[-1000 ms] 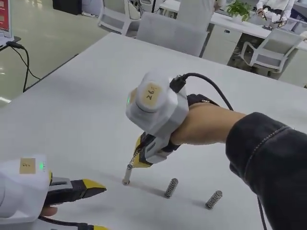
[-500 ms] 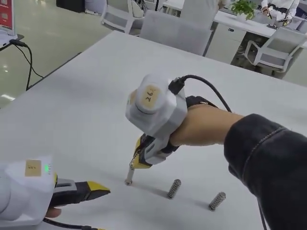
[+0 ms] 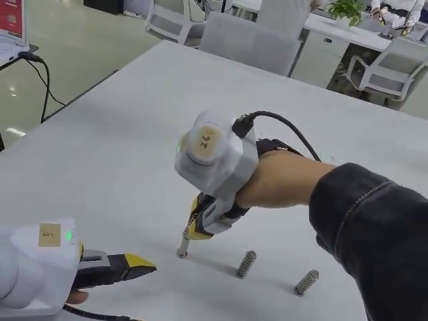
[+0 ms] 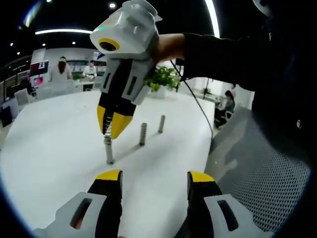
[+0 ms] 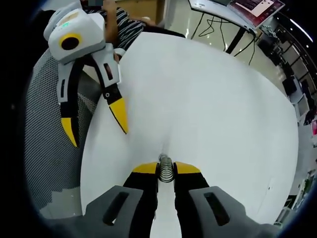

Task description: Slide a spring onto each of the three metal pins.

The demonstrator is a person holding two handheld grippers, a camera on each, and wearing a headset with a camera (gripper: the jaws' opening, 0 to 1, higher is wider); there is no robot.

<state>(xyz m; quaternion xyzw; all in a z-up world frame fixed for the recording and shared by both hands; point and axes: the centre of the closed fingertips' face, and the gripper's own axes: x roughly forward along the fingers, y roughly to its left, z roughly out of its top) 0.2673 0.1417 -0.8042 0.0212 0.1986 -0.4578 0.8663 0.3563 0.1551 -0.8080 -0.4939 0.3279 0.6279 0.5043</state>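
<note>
Your right tongs point(image 3: 190, 231) grip a spring point(image 5: 166, 168) — directly over the pin point(image 4: 109, 151) just beneath them. Your left tongs point(image 4: 154, 176) gape, empty, nearby.

The right claw point(image 3: 190, 233) is held tilted steeply downward by the right hand point(image 3: 275, 179), and its yellow-tipped jaws are closed on a spring point(image 5: 166, 166) gripped between them. The right forearm, covered by a dark sleeve point(image 3: 364, 221), is reached in from the right. The left claw point(image 4: 154, 176) is held low and nearly level, pointed toward the right claw, with its jaws spread apart and nothing between them. A fingertip of the left hand point(image 3: 75, 296) is seen beneath it.
</note>
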